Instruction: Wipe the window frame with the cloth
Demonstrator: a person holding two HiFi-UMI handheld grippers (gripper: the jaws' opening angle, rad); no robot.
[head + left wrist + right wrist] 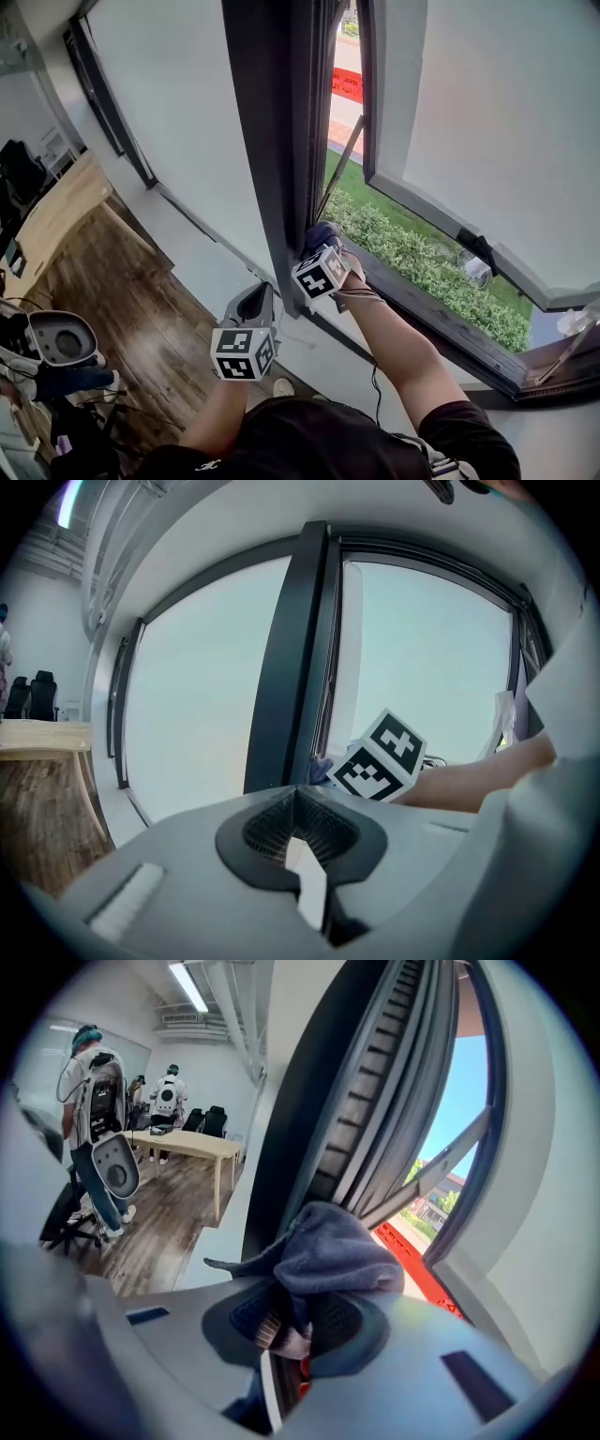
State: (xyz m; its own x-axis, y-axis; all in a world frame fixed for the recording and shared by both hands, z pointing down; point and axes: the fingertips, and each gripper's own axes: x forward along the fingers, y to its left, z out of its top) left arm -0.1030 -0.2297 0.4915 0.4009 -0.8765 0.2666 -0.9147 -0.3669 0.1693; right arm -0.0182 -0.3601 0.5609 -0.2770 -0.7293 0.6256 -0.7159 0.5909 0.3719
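1. The right gripper (320, 242) is up at the frame (274, 150), at the foot of the dark upright where it meets the bottom rail. The open sash (469, 112) is just beside it.
2. Its jaws are pinched on the cloth (330, 1252), a blue-grey wad that bulges out past the jaw tips. The wad looks pressed to the upright, but I cannot confirm contact.
3. Handling, my read: the cloth is soft, light and limp, with no stiffness of its own. It should mould into the frame's grooves under light pressure, and nothing about it is fragile.
4. Hold: the jaws bite the wad near its back, which seems right to me. A thick bunch gives the pads something to clamp, and the front stays free as the wiping face.
5. One thin flap trails out on the left side of the jaws. I would expect it to drag or snag on the ribbed channel if I stroke upward quickly.
6. The left gripper (253, 295) hangs lower and well apart from the frame, pointing toward it. Its jaws are pressed together with nothing between them.
7. No container shows in any view. The cloth is the only thing carried.
8. Risk: the window is open over a hedge (422, 262). If the cloth slips from the jaws near the gap, it may fall outside.
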